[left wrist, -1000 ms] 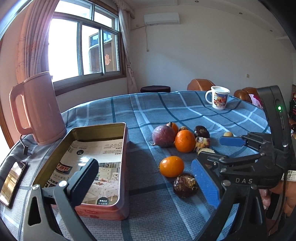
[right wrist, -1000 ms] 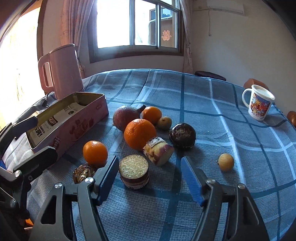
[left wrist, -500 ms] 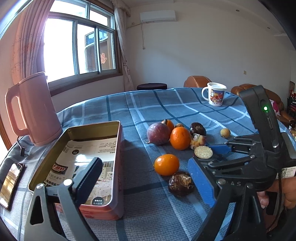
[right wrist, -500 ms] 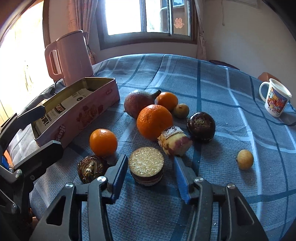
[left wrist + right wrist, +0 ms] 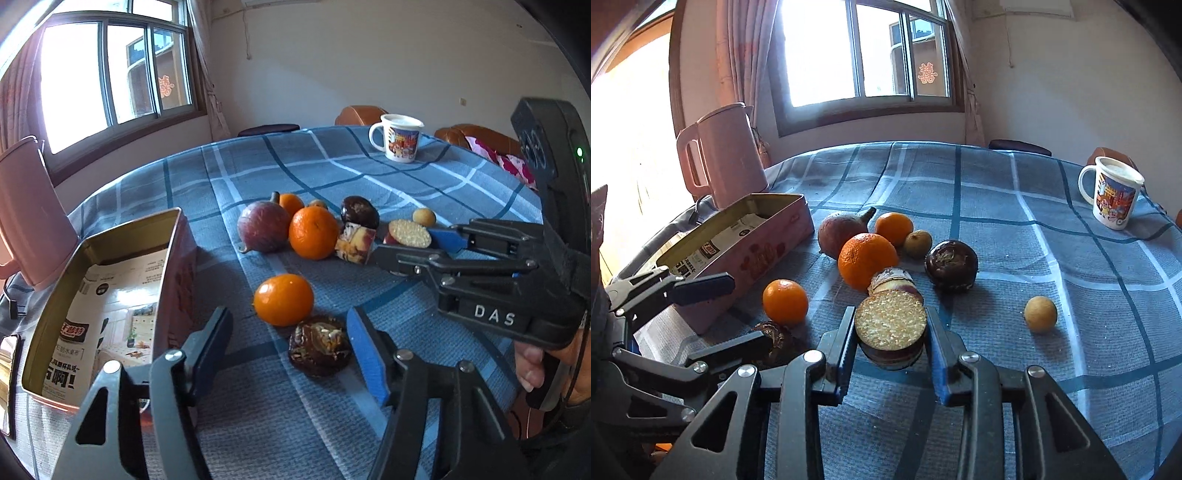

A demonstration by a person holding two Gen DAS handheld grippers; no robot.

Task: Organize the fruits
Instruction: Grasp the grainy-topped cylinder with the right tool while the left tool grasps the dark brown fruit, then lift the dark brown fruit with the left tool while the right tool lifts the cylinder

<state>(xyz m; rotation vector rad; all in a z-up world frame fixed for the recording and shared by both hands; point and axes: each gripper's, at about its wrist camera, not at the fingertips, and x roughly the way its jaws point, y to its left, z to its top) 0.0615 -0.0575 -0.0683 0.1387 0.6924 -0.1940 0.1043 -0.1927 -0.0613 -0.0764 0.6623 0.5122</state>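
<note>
Right gripper (image 5: 890, 354): fingers pressed against both sides of the cut fruit piece (image 5: 891, 320), seeded face up; grip looks made, though whether it is off the cloth cannot be told.

Left gripper (image 5: 288, 350): jaws spread wide, nothing held. The dark wrinkled fruit (image 5: 320, 345) lies just inside its right finger, a small orange (image 5: 283, 300) just ahead.

Step in hand, as I read it: first pick, with the open tin box (image 5: 110, 291) to the left of the left gripper as the likely destination. Next move calls for a lift and carry leftward over the small orange and the box wall, without squeezing the soft piece.

Further ahead: large orange (image 5: 868, 260), purple round fruit (image 5: 842, 230), second cut piece (image 5: 892, 280), dark fruit (image 5: 951, 264), a yellow one (image 5: 1040, 314) off right.

Surface: blue checked tablecloth (image 5: 997, 206). Beyond: pink kettle (image 5: 726, 155), mug (image 5: 1113, 192), window (image 5: 864, 51), white wall.
</note>
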